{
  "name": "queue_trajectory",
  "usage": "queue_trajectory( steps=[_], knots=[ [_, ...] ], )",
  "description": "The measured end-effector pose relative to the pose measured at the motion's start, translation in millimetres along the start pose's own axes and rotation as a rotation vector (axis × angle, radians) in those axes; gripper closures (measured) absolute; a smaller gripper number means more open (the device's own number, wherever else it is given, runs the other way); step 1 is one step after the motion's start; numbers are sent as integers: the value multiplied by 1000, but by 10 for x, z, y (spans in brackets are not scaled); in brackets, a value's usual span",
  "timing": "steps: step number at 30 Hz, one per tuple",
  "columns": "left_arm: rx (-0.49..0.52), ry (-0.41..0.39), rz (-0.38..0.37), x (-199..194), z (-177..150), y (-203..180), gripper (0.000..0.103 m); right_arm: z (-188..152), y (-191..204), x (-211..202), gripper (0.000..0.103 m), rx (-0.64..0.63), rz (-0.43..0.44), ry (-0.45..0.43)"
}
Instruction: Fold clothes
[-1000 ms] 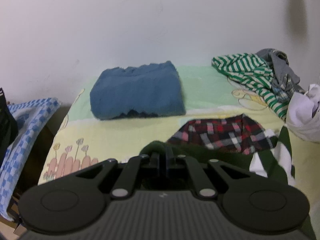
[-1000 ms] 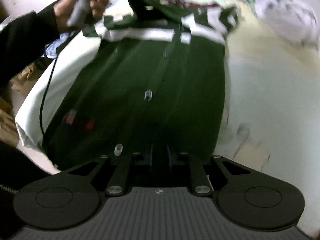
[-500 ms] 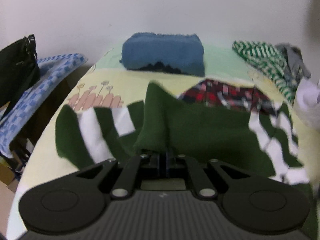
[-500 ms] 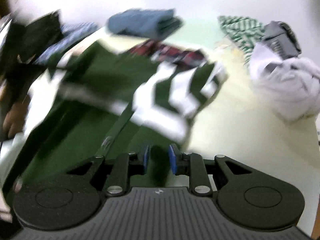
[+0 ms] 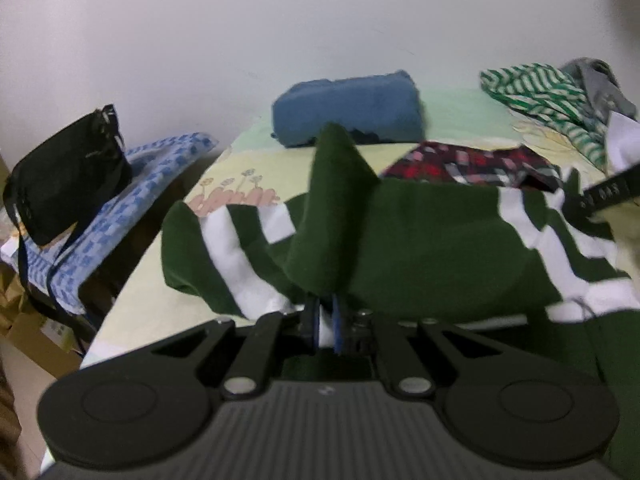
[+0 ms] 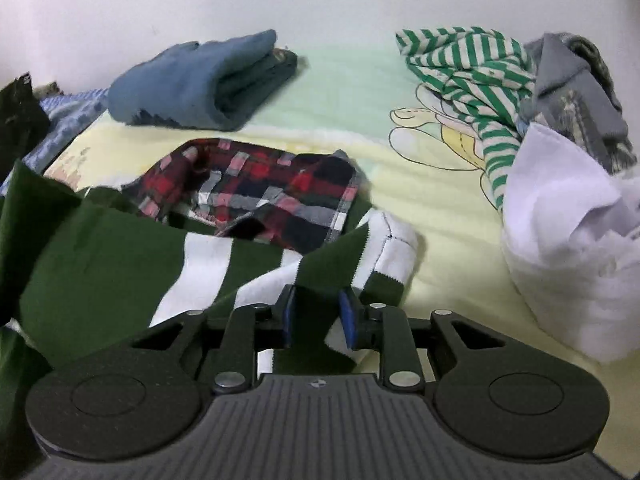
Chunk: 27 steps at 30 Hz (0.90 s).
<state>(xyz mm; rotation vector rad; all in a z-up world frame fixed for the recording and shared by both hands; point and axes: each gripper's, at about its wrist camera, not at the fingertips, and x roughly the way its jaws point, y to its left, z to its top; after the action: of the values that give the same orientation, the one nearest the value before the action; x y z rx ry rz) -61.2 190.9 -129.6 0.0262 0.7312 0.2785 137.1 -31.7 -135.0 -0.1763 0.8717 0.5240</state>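
Under both opening grippers, left and right, green striped garment hides their pads

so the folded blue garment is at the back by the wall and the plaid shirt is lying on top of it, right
Not quite. The folded blue garment is at the back by the wall, but the plaid shirt is not on top of it: it lies apart, nearer the camera, partly on the green and white striped garment. The right wrist view shows the gap.

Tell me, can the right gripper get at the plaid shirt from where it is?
Probably yes. The right gripper is opening, the green striped garment loose between its fingers; the plaid shirt lies just ahead, partly on that garment, with nothing over it.
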Motion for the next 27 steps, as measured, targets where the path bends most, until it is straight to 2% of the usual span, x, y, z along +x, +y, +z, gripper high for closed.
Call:
queue_trajectory(
  steps=[2,4,7,8,9,10,13,15,16,18,19,20,21,22,24,27],
  knots=[
    [-5,0,-57,-122,1,40,75,-18,-37,-69,76,15,14,-5],
    [0,-6,-98,-253,-5,78,68,-53,-96,-129,71,41,29,-4],
    [20,-38,-98,-390,36,129,64,-119,-144,-151,66,63,38,8],
    [25,-50,-93,-416,66,147,56,-145,-147,-146,65,67,36,5],
    [26,-65,-87,-396,133,175,49,-170,-150,-143,64,71,34,2],
    [28,-78,-78,-324,222,204,35,-187,-150,-151,63,74,34,-8],
    [28,-100,-61,-39,502,292,29,-208,-107,-138,57,72,29,-24],
    [4,-45,-85,254,647,343,25,-207,-74,-134,55,57,19,-24],
    [-12,0,-104,408,691,367,26,-206,-57,-132,53,50,14,-25],
    [-40,86,-144,675,742,395,35,-206,-30,-127,51,35,6,-27],
    [-48,118,-162,773,751,396,44,-207,-19,-124,49,27,2,-28],
    [-55,125,-161,804,762,389,61,-207,-8,-121,49,20,-2,-30],
    [-61,125,-155,814,775,381,68,-208,3,-119,49,12,-6,-31],
    [-67,124,-150,825,787,372,82,-207,12,-117,49,5,-10,-33],
    [-80,123,-138,846,812,356,89,-171,-19,-147,53,34,-12,-41],
    [-100,34,-73,642,877,396,91,-122,-105,-229,54,97,-16,-94]
  ],
)
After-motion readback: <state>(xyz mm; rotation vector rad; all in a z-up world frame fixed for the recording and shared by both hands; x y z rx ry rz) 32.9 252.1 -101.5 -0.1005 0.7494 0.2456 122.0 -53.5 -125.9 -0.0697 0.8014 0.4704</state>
